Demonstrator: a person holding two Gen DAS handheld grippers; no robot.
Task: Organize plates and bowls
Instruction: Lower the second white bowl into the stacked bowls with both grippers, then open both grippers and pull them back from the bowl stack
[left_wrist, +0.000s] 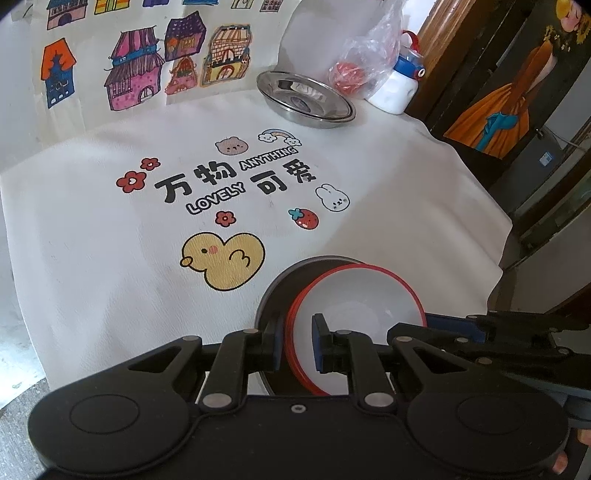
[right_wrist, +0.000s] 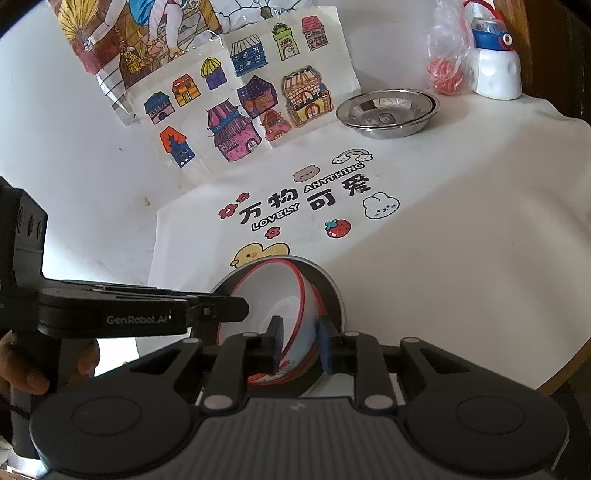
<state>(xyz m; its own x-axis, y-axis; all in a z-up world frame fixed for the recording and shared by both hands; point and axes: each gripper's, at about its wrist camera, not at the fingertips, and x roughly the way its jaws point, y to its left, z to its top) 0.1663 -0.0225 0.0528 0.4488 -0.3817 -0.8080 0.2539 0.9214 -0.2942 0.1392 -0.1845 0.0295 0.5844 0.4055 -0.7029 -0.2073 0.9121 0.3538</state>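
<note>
A white bowl with a red rim (left_wrist: 354, 310) sits tilted inside a grey metal bowl (left_wrist: 291, 280) at the near edge of the table. My left gripper (left_wrist: 298, 345) is closed on the white bowl's rim, one pad inside and one outside. My right gripper (right_wrist: 300, 345) grips the opposite side of the same white bowl (right_wrist: 273, 295), with the grey bowl (right_wrist: 328, 288) behind it. Stacked steel plates (left_wrist: 306, 98) rest at the far side of the table; they also show in the right wrist view (right_wrist: 388, 110).
The table is covered by a white printed cloth (left_wrist: 229, 184). A plastic bag holding something red (left_wrist: 354, 74) and a white bottle with a blue cap (left_wrist: 399, 85) stand behind the steel plates. Colourful house drawings (right_wrist: 236, 110) lean on the wall.
</note>
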